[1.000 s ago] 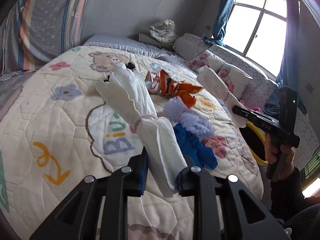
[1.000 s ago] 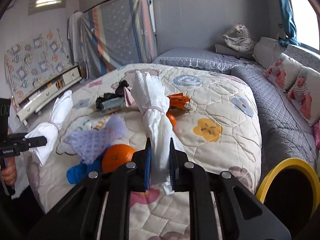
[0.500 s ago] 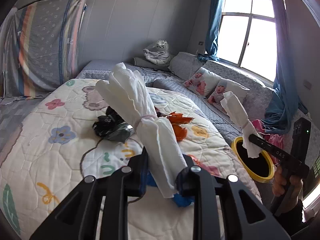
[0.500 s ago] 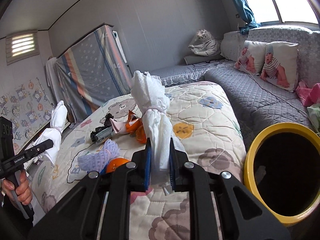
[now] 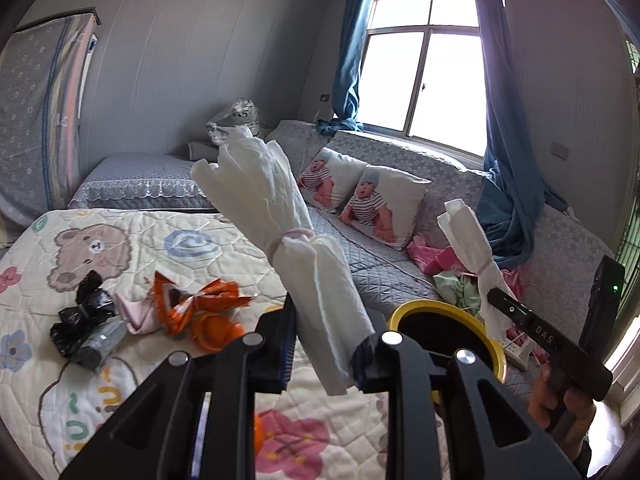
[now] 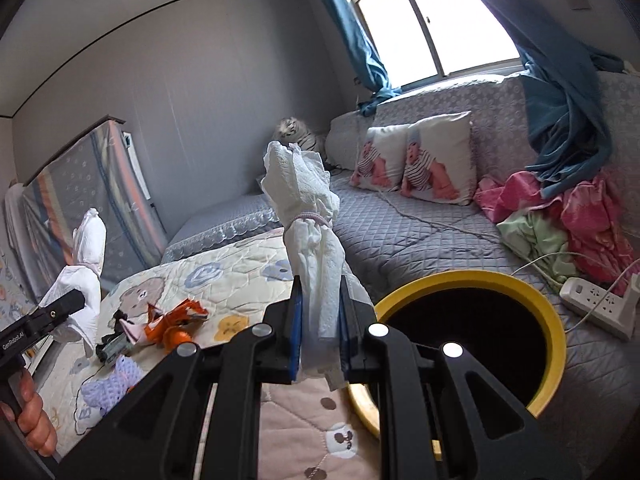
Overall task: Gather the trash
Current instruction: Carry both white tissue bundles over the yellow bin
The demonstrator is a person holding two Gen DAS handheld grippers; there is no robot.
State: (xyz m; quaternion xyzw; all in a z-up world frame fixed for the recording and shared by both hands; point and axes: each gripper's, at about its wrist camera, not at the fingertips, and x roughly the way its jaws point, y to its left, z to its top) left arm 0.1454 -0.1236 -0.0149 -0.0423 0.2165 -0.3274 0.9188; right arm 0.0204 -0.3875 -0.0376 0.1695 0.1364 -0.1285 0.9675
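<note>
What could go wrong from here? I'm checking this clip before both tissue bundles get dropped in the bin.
1. The white tissue bundle tied with a pink band in the right gripper is pinched near its lower end; it might slip short of the yellow-rimmed black bin.
2. The left gripper holds its own white tissue bundle beside the bin's rim, so it may land on the cartoon-print quilt.

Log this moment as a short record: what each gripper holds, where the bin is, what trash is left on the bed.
left gripper: jaws shut on a white tissue bundle tied with a band
right gripper: jaws shut on a second tissue bundle
bin: yellow-rimmed, open, beside the bed, close under the right gripper
left on quilt: orange wrapper, black bag, purple knit piece
</note>
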